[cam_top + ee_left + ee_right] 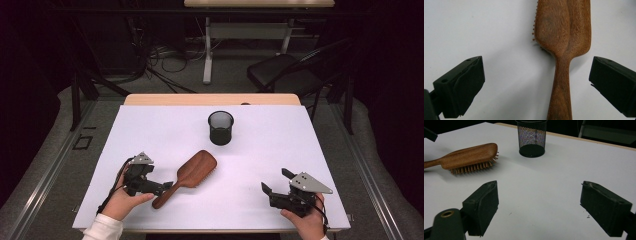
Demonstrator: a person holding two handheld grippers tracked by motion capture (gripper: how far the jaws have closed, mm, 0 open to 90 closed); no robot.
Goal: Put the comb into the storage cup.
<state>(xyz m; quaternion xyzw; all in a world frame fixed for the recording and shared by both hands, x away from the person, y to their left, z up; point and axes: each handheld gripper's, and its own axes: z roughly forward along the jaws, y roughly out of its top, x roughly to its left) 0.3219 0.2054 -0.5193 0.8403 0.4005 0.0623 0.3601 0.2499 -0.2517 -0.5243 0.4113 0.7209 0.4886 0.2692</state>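
A wooden hairbrush (192, 172) lies bristles down on the white table top (310, 145), its handle pointing toward the near left. My left gripper (167, 186) is at the handle's end. In the left gripper view its jaws (536, 66) stand wide apart on either side of the handle (561, 87), and neither pad touches the wood. My right gripper (276, 181) rests near the front right of the table, open with nothing between its fingers (540, 187). From the right gripper view, the brush (466, 155) lies at the far left.
A black mesh cup (220, 128) stands upright behind the brush, toward the table's middle back; it is seen again as the cup (532, 137) in the right gripper view. Beyond the table are a dark chair (285, 72), floor cables (165, 57) and another desk (260, 4).
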